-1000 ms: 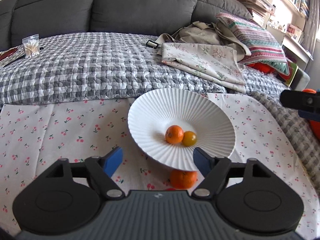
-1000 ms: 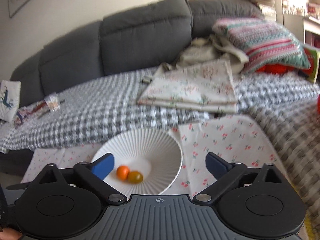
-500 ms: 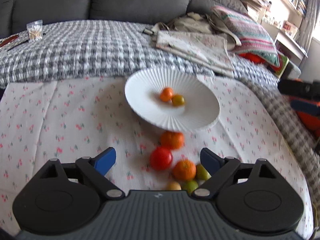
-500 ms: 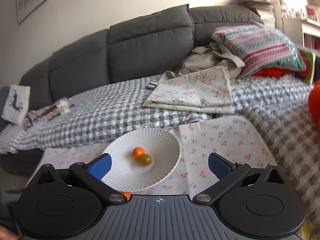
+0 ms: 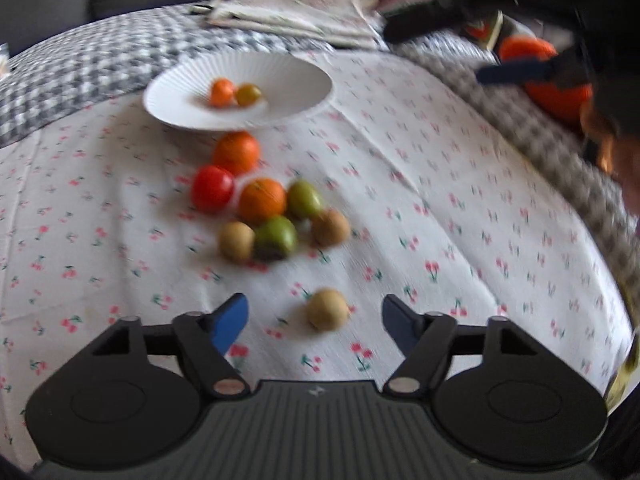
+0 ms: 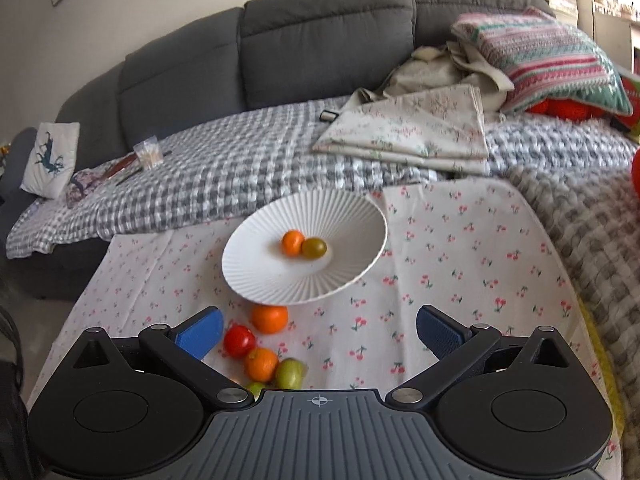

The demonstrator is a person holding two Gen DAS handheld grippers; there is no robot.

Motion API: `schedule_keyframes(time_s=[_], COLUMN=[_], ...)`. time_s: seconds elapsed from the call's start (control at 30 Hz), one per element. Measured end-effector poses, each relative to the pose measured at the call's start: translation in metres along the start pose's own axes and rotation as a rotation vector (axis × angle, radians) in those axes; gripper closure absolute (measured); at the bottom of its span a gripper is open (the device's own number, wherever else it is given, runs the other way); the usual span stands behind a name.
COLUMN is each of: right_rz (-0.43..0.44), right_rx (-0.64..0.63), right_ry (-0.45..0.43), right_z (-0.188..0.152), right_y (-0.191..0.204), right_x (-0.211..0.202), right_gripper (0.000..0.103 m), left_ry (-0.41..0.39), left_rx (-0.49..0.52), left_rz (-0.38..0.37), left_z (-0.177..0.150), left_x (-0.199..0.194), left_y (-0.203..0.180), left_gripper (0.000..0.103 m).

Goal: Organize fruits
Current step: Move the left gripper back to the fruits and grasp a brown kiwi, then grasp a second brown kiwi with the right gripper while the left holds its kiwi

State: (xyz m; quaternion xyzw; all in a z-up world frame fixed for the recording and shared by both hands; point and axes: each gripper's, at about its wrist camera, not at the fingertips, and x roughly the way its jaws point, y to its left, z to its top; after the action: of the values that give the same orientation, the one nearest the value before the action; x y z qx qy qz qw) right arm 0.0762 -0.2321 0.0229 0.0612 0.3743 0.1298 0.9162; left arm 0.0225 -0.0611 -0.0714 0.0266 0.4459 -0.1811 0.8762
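Note:
A white ribbed bowl (image 5: pixel 288 110) (image 6: pixel 360 232) on the cherry-print cloth holds a small orange (image 6: pixel 293 242) and an olive-green fruit (image 6: pixel 314 248). Below it lies a cluster: an orange (image 5: pixel 236 152), a red tomato (image 5: pixel 212 188), another orange (image 5: pixel 263 200), green fruits (image 5: pixel 276 236) and brown kiwis (image 5: pixel 330 227). A lone kiwi (image 5: pixel 327 309) lies between the fingertips of my open, empty left gripper (image 5: pixel 314 322). My right gripper (image 6: pixel 318 334) is open and empty, above the cluster; it shows blurred at the left wrist view's upper right (image 5: pixel 516 74).
A grey sofa (image 6: pixel 320 40) stands behind, with a checked blanket (image 6: pixel 240 168), folded floral cloths (image 6: pixel 412 128) and a striped pillow (image 6: pixel 540 56). An orange object (image 5: pixel 552 80) sits at the right. The cloth's left edge drops to the floor.
Both grippers have pulled back and up from the bowl. The fruit cluster and the lone kiwi have come into the left wrist view. Both stay open.

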Motion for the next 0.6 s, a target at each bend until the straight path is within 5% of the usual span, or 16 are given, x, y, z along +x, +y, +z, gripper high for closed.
schedule_keyframes(time_s=[0.23,0.27,0.6], right_rz=[-0.008,-0.009,-0.008], right_rx=[-0.004,-0.009,-0.04], right_ry=[0.038,0.042,0.166], right_z=[-0.003,-0.004,-0.02], right_y=[0.0,0.0,-0.001], right_x=[0.008,0.009,0.036], right_gripper=[0.001,0.002,0.006], left_ry=[0.007,0.005,-0.026], left_rx=[0.075,0.074,-0.086], left_rz=[0.052,0.053,0.084], left_z=[-0.007,-0.006,0.012], left_x=[0.015,0.014,-0.001], left_y=[-0.011,-0.01,0.026], left_gripper=[0.07,0.081,0.081])
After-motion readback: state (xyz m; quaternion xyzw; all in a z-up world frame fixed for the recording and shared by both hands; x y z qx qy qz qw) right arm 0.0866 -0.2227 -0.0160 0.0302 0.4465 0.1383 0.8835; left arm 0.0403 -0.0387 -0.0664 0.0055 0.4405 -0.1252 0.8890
